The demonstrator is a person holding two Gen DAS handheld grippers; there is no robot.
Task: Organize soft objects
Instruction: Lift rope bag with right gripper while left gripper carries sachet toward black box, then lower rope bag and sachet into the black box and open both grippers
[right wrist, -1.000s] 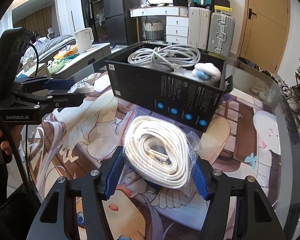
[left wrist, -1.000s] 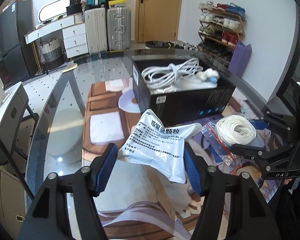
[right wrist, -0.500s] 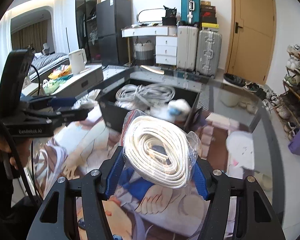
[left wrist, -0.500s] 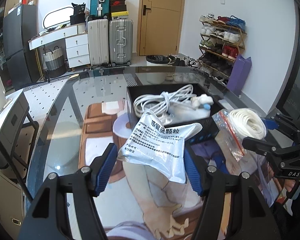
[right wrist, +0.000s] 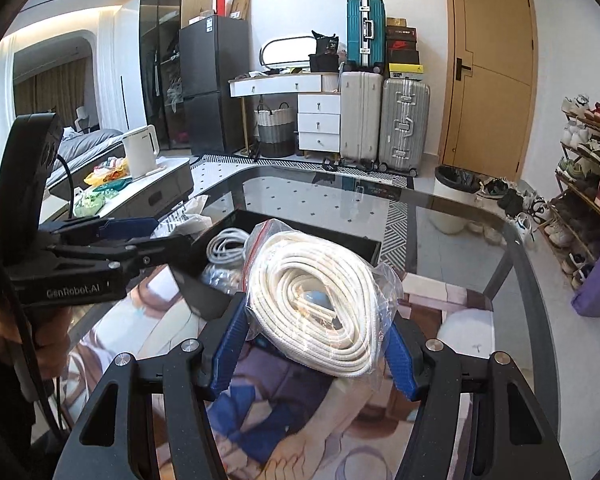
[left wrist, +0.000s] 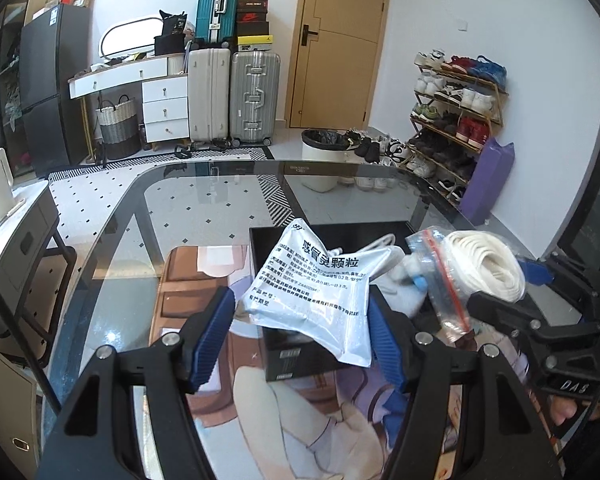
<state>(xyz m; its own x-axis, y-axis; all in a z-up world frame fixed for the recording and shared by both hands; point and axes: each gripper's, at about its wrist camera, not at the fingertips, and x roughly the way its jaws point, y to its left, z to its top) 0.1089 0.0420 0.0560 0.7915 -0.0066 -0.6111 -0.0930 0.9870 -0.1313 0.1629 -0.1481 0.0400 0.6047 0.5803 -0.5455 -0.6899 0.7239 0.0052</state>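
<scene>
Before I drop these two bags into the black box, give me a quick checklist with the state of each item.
1. Left hand-held gripper clamps the white medicine pouch: ok.
2. Right hand-held gripper clamps the bagged white rope coil: ok.
3. Both bags lifted off the glass table: ok.
4. Black box open on top: ok.
5. Room left inside beside the white cable: cannot tell.
6. Pouch and coil apart from each other: ok.

glass table (left wrist: pixel 204 184) | on it – black box (left wrist: pixel 300 356) – printed mat (right wrist: pixel 148 324)
</scene>
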